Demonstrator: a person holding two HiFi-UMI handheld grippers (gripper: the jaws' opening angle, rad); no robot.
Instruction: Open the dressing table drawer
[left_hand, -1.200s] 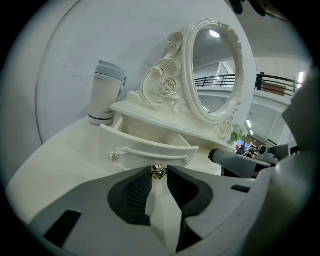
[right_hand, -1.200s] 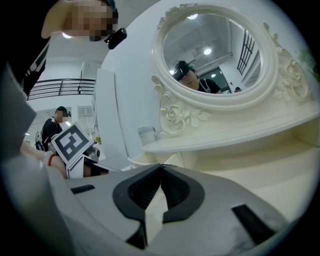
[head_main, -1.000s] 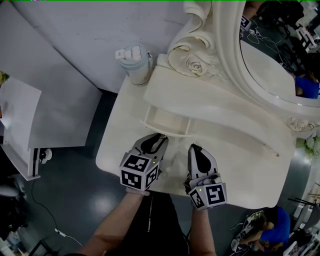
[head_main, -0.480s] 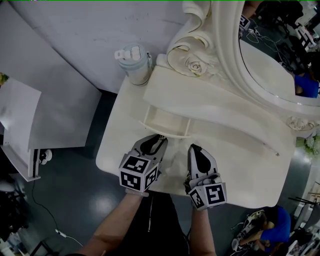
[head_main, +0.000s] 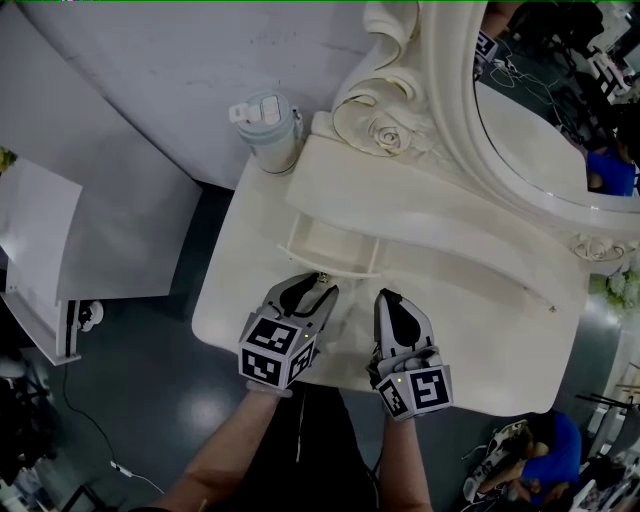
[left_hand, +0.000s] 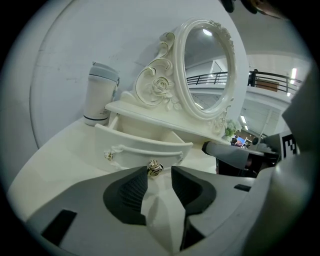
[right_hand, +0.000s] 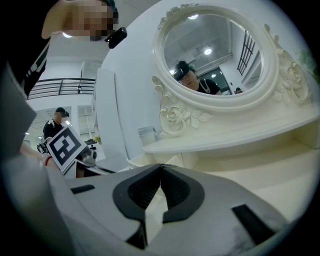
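Near the worktop's (head_main: 226, 292) front edge, the person holds both grippers side by side, pointing toward the back. The left gripper (head_main: 318, 284) (left_hand: 159, 170) has its fingers (left_hand: 131, 192) spreading apart. The drawer's small gold knob (left_hand: 154, 168) sits between their tips, and the pads do not press on it. Just to its right, the right gripper (head_main: 388, 298) (right_hand: 161, 168) has its fingers pressed together with nothing between them.

Beyond them, the drawer (head_main: 322, 262) (left_hand: 145, 149) stands pulled partway out from under the raised shelf (head_main: 420, 200). A pale tumbler (head_main: 270, 128) stands at the far left corner. An ornate oval mirror (head_main: 535, 125) rises along the back edge.
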